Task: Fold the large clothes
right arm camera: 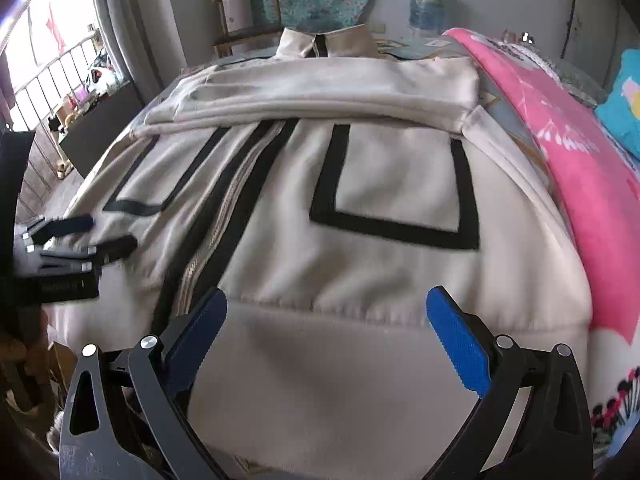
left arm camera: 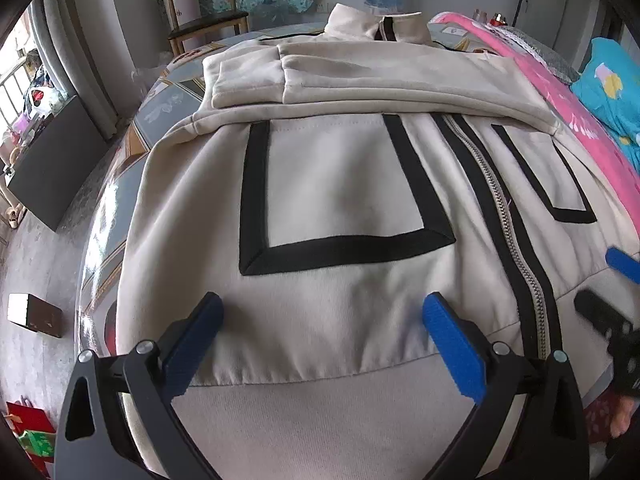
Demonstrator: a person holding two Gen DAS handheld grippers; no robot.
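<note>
Cream zip jacket (left arm camera: 340,208) w/ black trim, flat on bench (left arm camera: 160,108), sleeves folded across chest. Left wrist: left hand-held gripper (left arm camera: 322,312) released, jaws wide over hem; pink blanket (left arm camera: 580,120) at right. Right wrist: right hand-held gripper (right arm camera: 326,308) released, over hem beside zipper (right arm camera: 208,248); wooden chair (right arm camera: 244,12) behind.

Matt fleecy cloth jacket (left arm camera: 340,184) (metal zipper (left arm camera: 500,208))

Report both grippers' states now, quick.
Left gripper: open, empty, over the jacket hem.
Right gripper: open, empty, over the hem on the other side of the zipper.
</note>
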